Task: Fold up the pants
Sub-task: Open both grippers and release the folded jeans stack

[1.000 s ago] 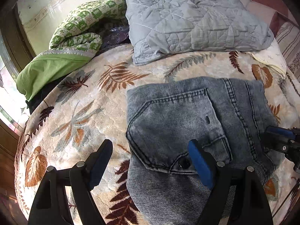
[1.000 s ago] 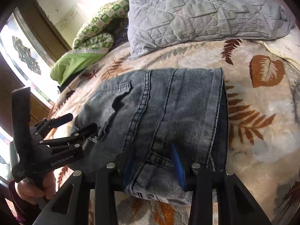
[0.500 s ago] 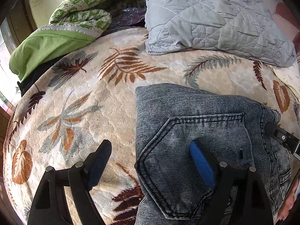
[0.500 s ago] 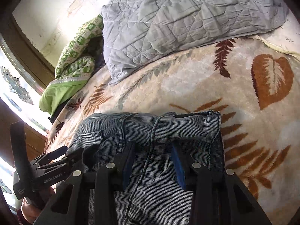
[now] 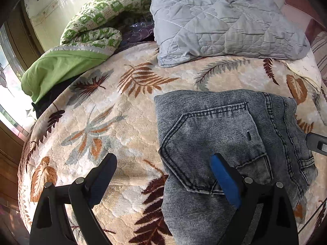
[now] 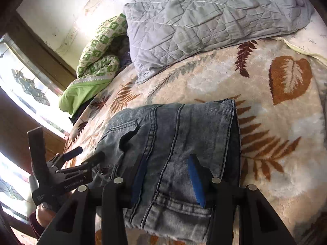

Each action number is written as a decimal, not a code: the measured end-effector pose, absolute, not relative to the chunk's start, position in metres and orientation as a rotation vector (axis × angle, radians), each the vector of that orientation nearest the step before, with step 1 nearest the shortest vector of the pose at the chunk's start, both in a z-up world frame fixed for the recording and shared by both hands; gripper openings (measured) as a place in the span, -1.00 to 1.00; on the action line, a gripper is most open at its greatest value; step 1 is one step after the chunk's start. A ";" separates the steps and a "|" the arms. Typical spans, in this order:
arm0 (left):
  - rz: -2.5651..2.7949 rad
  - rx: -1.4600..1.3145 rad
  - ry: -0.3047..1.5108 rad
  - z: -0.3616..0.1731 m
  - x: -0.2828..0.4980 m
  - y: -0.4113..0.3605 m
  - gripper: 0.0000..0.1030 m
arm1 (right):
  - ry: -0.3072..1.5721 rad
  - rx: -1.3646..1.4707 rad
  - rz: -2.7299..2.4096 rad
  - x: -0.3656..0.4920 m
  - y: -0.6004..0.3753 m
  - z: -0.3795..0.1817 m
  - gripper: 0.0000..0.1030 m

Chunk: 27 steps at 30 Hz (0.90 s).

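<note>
The folded pants [image 5: 231, 143], grey-blue denim with a back pocket facing up, lie on the bed's leaf-print blanket [image 5: 106, 122], and everything else can be placed from them. Beyond the pants, toward the wall, a grey quilted pillow [image 5: 220, 20] lies on the blanket, well apart from the fold's far edge. To the far left of the pants a green-and-white checked quilt [image 5: 96, 30] with a plain green lining is bundled near the window, with a dark cloth partly hidden beneath it. A cream sheet [image 6: 302, 45] shows past the blanket's edge, beyond the pants on the right.

The left gripper [image 5: 163, 175] is spread wide: one finger is over bare blanket left of the pants, the other over the pocket; whether either touches cannot be told. The right gripper [image 6: 167, 175] has its fingers parted over the denim near the belt loop, nothing pinched between them that can be seen.

Left of the pants the blanket runs broad and bare to the bed's rounded edge; right of the pants another bare stretch shows.
</note>
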<state>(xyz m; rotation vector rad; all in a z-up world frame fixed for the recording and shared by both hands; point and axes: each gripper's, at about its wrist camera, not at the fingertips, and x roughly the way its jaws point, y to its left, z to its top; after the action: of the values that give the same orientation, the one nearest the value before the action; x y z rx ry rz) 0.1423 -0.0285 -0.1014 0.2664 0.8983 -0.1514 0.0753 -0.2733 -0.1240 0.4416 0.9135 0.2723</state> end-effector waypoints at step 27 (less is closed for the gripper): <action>-0.124 0.418 0.870 -0.149 0.101 -0.028 0.82 | 0.913 -0.021 0.141 0.010 -0.190 -0.157 -0.09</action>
<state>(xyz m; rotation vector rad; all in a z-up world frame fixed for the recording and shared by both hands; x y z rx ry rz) 0.1008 -0.0284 -0.1488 0.4177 0.8701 -0.1243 0.0095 -0.1902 -0.1566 -0.0205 0.9132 0.1411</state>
